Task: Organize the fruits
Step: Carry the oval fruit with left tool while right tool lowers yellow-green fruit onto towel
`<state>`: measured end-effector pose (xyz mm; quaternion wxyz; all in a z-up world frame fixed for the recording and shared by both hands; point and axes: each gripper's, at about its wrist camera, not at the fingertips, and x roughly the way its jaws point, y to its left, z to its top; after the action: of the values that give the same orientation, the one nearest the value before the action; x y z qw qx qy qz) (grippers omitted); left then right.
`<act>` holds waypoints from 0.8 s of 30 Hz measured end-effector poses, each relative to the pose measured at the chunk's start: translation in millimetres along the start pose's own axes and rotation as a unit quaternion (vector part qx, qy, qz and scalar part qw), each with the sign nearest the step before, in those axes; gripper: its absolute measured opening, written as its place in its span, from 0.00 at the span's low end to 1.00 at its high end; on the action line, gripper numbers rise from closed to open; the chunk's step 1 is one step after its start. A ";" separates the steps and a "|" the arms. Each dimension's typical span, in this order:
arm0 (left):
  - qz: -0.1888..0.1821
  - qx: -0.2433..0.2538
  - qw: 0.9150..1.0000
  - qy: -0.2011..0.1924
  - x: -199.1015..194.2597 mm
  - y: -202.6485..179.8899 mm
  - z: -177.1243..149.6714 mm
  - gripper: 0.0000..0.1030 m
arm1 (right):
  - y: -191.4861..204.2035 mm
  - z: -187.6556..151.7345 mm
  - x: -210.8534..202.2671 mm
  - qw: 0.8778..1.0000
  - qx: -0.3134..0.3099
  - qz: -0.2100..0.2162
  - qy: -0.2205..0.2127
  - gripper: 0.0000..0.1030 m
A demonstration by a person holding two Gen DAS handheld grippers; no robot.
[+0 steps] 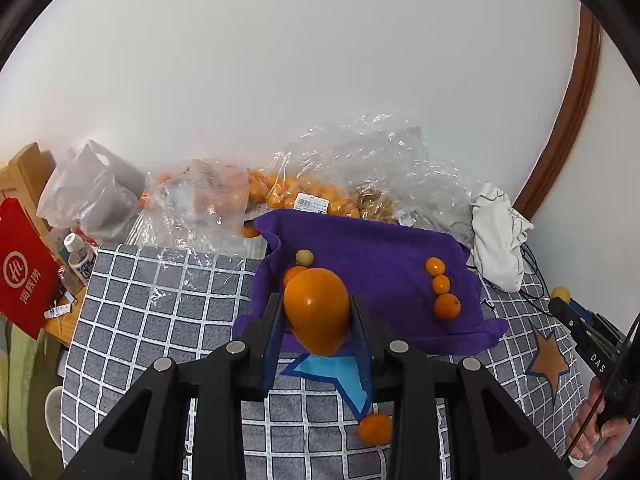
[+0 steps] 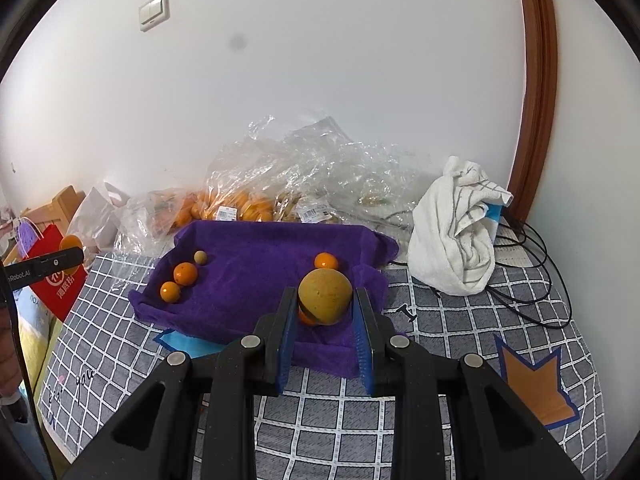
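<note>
The left gripper [image 1: 317, 312] is closed on an orange fruit [image 1: 316, 308], which fills the middle of the left view, pressed between the two blue pads [image 1: 271, 344]. The right gripper [image 2: 325, 300] holds a duller yellow-green fruit [image 2: 325, 295] in the centre of the right view, also tight between its pads.

Both are above the near edge of a purple towel [image 2: 260, 256] that lies on a grey checked cloth [image 1: 160, 312]. On the towel, in the left view, three small oranges [image 1: 441, 284] stand in a line at the right side, touching each other. At the left side I see a small pale fruit [image 1: 304, 257] and one orange partly hidden behind the held fruit. One more orange [image 1: 375, 429] lies on the checked cloth in the lower middle, beside the gripper.

Behind the towel, against the wall, are clear bags [image 2: 248, 200] with many oranges. A white cloth [image 2: 456, 232] lies at the right.
</note>
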<state>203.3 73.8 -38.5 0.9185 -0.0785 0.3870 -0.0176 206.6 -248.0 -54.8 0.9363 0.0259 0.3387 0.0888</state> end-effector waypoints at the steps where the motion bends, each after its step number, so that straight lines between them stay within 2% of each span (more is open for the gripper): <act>1: 0.000 0.000 1.000 0.001 1.8 -0.2 0.9 0.29 | -0.1 0.8 1.8 1.000 0.000 0.000 0.000 0.26; 24: -0.013 0.000 1.000 0.022 47.0 0.9 20.9 0.29 | 17.3 15.1 43.9 1.000 -0.001 0.004 0.018 0.26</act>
<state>251.1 73.1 -57.5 0.9097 -0.0828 0.4058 -0.0312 246.8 -222.8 -68.9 0.9298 0.0246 0.3553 0.0930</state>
